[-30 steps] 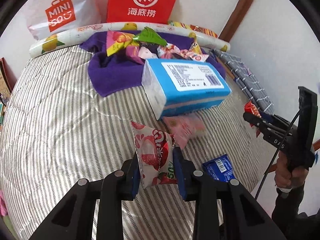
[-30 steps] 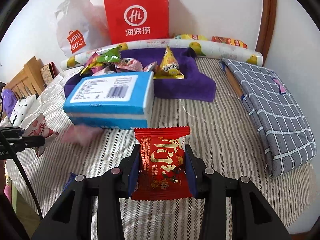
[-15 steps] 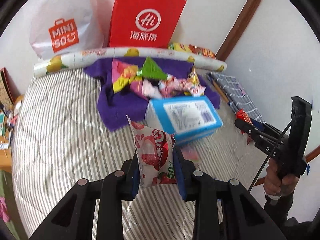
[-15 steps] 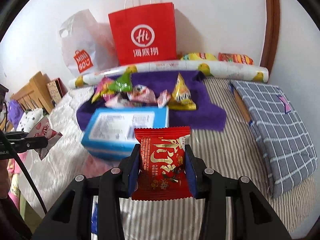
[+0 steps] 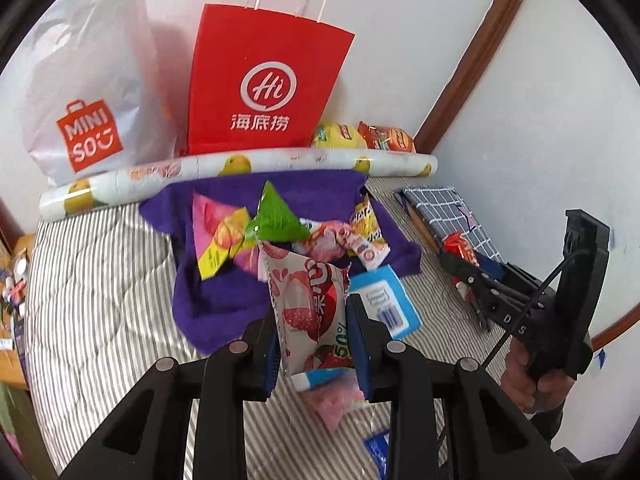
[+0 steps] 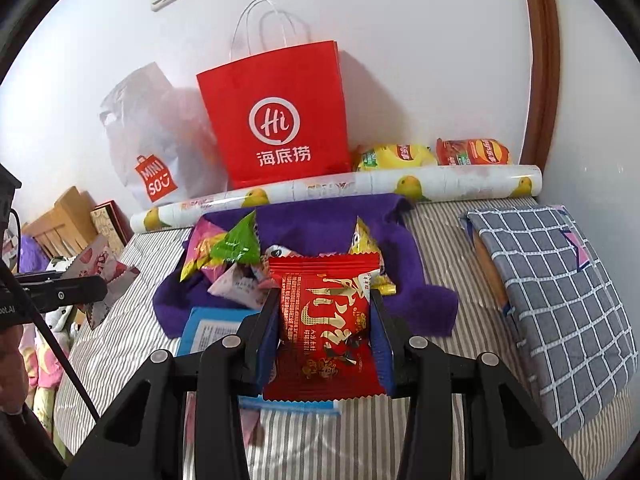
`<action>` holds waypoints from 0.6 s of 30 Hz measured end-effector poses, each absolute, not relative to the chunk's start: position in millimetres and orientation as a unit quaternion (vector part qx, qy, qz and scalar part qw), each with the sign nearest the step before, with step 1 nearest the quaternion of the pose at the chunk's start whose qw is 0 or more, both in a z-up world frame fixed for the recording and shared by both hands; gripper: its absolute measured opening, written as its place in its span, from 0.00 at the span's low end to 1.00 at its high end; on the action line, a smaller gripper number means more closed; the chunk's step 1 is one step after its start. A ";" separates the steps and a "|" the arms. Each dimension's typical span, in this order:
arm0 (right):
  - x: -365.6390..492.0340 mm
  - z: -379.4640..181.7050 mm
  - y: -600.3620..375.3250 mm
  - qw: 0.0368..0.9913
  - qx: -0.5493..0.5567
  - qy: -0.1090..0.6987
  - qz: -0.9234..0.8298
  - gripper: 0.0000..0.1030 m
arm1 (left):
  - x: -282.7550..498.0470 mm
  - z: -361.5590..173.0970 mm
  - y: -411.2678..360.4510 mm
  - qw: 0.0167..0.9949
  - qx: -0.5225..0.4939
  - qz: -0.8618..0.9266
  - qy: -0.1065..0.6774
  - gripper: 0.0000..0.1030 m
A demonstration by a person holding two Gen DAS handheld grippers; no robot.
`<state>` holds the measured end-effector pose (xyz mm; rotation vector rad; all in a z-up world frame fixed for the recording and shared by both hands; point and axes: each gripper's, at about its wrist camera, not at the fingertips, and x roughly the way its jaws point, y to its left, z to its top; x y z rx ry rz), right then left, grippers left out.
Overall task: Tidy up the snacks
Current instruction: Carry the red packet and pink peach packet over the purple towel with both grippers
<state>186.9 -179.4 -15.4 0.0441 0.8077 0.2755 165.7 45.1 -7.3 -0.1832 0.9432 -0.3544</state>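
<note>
Left claw (image 5: 312, 332): clamped on a white-and-pink strawberry-print snack packet (image 5: 306, 304); blue pads press both sides of the packet; packet held upright, clear of the bed.
White plastic shopping bag with orange logo (image 5: 86, 92): leans on the wall at far left, behind the roll.
Striped grey-and-white bed cover (image 5: 100, 280): carries everything below.
Long white paper roll printed with yellow fruit (image 5: 240, 166): lies across the head of the bed, along the wall.
Red paper carrier bag with white handles (image 5: 264, 92): stands upright behind the roll, just beside the white bag.
Purple cloth (image 5: 216, 292): spread on the bed in front of the roll.
Snack pile: green triangular packet (image 5: 276, 220), pink-and-yellow packet (image 5: 218, 236) and yellow packet (image 6: 362, 240) lie together on the purple cloth.
Blue-and-white rectangular box (image 5: 390, 300): on the bed at the near edge of the cloth, partly hidden by both claws.
Pink packet (image 5: 332, 400): on the bed below the left claw, blurred.
Right claw (image 6: 324, 332): clamped on a red foil snack packet with gold lettering (image 6: 326, 328); packet upright between the pads, above the blue box.
Yellow chip bag (image 6: 394, 156) and red chip bag (image 6: 472, 152): behind the roll, right of the carrier bag.
Grey checked folded cloth (image 6: 560, 300): on the bed's right side, well apart from the pile.
</note>
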 end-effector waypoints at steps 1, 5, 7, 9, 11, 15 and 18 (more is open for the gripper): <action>189.3 -15.7 -178.8 0.910 0.021 0.391 0.133 0.39 | 168.8 -6.2 43.9 0.872 -0.087 -0.171 0.451 0.27; 201.3 -15.5 -176.1 0.911 0.019 0.391 0.130 0.39 | 183.8 -0.8 38.2 0.870 -0.082 -0.180 0.451 0.28; 207.8 -15.0 -175.0 0.911 0.020 0.391 0.129 0.39 | 192.1 2.2 33.9 0.871 -0.075 -0.181 0.451 0.27; 214.8 -13.8 -173.0 0.912 0.021 0.389 0.129 0.39 | 198.4 4.5 31.2 0.871 -0.070 -0.183 0.451 0.27; 222.1 -12.2 -170.3 0.913 0.022 0.387 0.129 0.39 | 204.4 6.1 29.2 0.872 -0.066 -0.183 0.450 0.27; 237.1 -9.7 -164.0 0.915 0.021 0.381 0.134 0.39 | 220.1 5.9 26.7 0.870 -0.067 -0.188 0.450 0.28; 249.0 -8.8 -161.0 0.916 0.023 0.377 0.137 0.39 | 232.8 6.7 27.0 0.869 -0.075 -0.190 0.451 0.27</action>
